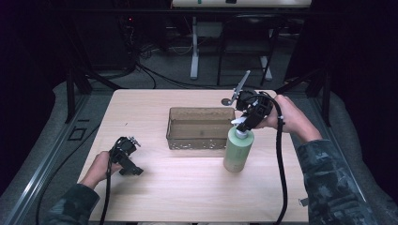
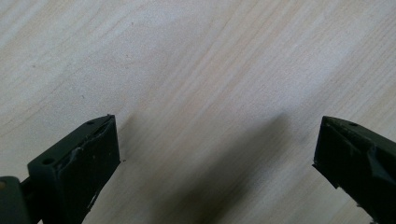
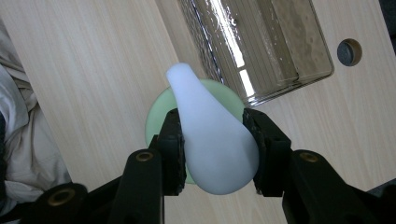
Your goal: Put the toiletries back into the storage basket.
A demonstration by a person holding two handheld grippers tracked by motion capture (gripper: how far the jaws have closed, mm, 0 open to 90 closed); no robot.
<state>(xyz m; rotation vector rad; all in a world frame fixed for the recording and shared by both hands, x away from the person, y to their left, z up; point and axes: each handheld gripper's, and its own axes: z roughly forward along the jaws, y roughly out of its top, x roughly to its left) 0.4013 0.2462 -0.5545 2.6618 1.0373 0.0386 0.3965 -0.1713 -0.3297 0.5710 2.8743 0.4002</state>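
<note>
Risk noted: my right gripper (image 3: 212,140) pinches only the smooth white pump head (image 3: 210,135) of the green bottle (image 1: 238,151) standing beside the clear tray (image 1: 199,140), so lifting may slip or tip it; left gripper (image 2: 215,154) rests spread.

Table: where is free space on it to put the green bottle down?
The table is bare along the near edge, between the left tongs and the green bottle, and left of the clear bin. It is crowded around the right tongs.
</note>
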